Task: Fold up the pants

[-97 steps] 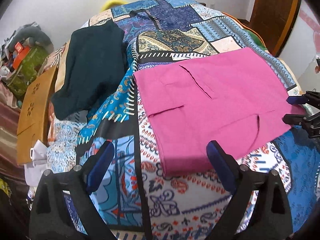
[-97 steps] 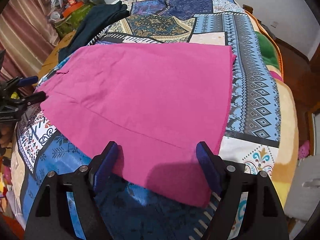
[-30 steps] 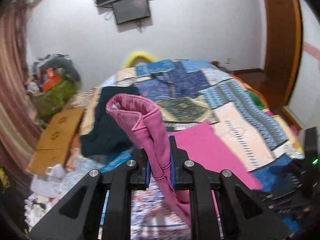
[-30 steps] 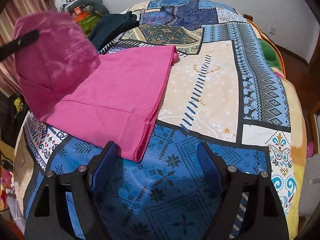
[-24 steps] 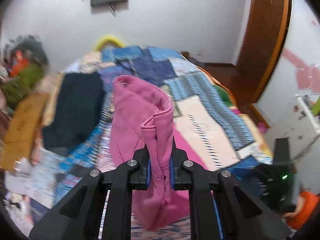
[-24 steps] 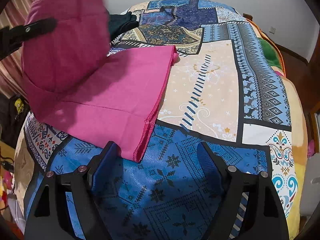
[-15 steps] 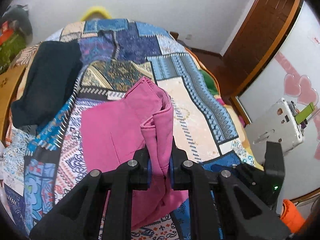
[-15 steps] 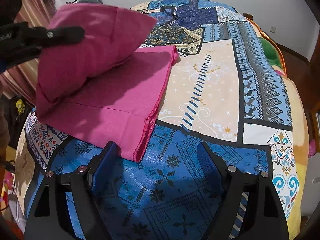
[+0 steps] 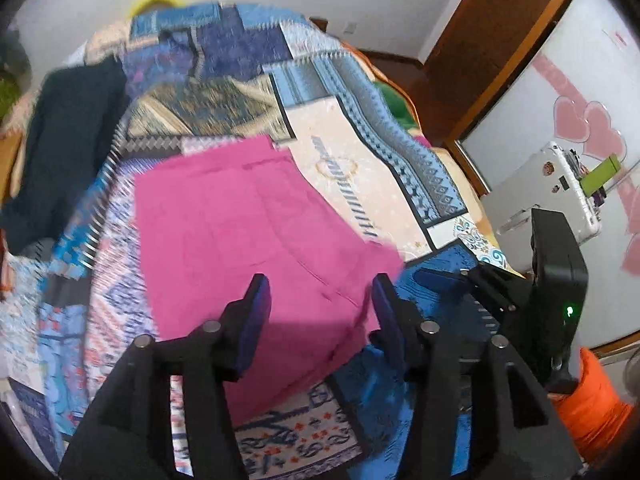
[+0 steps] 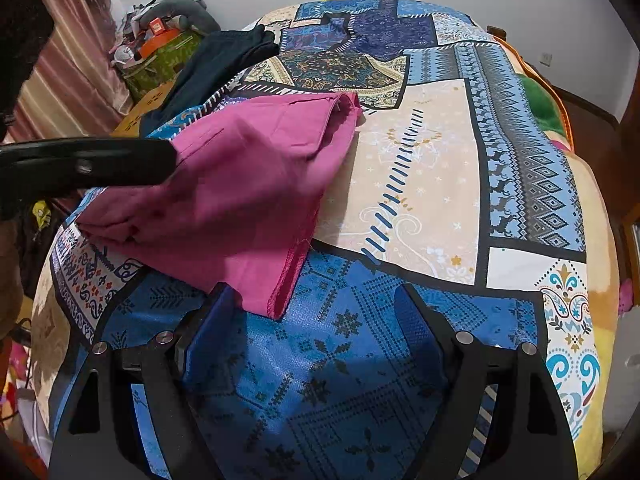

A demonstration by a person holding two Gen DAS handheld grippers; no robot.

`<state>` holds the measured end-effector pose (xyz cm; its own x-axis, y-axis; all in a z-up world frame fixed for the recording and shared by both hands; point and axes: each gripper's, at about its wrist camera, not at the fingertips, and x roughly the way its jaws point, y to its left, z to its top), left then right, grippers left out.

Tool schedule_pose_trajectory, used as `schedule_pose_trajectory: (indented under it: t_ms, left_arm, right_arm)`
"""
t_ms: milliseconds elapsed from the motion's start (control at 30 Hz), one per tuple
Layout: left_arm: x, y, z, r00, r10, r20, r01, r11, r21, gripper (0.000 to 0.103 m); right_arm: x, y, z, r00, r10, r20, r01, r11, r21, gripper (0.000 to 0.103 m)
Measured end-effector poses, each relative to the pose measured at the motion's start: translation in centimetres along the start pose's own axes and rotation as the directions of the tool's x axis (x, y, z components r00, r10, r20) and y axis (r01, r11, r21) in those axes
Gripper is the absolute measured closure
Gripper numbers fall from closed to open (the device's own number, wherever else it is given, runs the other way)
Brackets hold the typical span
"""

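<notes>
The magenta pants [image 9: 240,216] lie folded over on themselves on the patchwork bedspread [image 9: 360,152]. My left gripper [image 9: 320,284] hovers over their near edge. Its jaws are opening, and the cloth lies below them, not pinched by the pads. In the right wrist view the pants [image 10: 248,184] sit left of centre, their top layer still puffed up. One black finger of the left gripper [image 10: 88,164] reaches in beside them from the left. My right gripper [image 10: 314,296] stands open over blue bedspread, just off the pants' hem corner, holding nothing.
A dark garment [image 10: 224,60] lies at the bed's far left. Piled clutter [image 10: 160,44] and a striped curtain [image 10: 68,80] stand beyond it. A wooden door [image 9: 488,40], a white device [image 9: 552,192] and an orange object [image 9: 588,400] are off the bed's right side.
The left gripper swung the lifted end of the pants over and down onto the other half, then its jaws parted and the cloth dropped out. The right gripper stayed still.
</notes>
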<state>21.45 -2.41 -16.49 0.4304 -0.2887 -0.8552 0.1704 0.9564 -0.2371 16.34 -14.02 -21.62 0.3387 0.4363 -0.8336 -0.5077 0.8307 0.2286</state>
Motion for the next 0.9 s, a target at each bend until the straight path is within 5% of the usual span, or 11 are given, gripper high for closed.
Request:
schedule_pose_trajectory:
  t_ms: [133, 300, 467, 633, 900]
  left_arm:
    - [-2.0, 0.8, 0.4, 0.994, 0.073, 0.079, -0.075, 0.997, 0.028, 0.035]
    - [-2.6, 3.3, 1.2, 0.964, 0.226, 0.14, -0.231, 0.973, 0.024, 0.024]
    - [0.3, 6.7, 1.6, 0.948, 0.312, 0.058, -0.313, 0.95, 0.003, 0.021]
    - [5.2, 8.5, 0.7, 0.92, 0.376, -0.105, -0.367, 0.925, 0.099, 0.02]
    - [3.8, 7.2, -1.4, 0.921, 0.38, -0.081, -0.368, 0.92, 0.132, 0.02]
  right_arm:
    - [0.1, 0.2, 0.1, 1.0, -0.002, -0.004, 0.002, 1.0, -0.002, 0.024]
    - [0.1, 0.3, 0.2, 1.0, -0.005, 0.004, 0.005, 1.0, 0.011, 0.024]
    - [-0.1, 0.3, 0.3, 1.0, -0.003, 0.009, 0.003, 1.0, 0.01, 0.024]
    - [-0.5, 0.6, 0.3, 1.0, -0.004, 0.014, 0.004, 1.0, 0.001, 0.024]
    - [-2.8, 0.0, 0.5, 0.998, 0.009, 0.063, -0.011, 0.999, 0.034, 0.024]
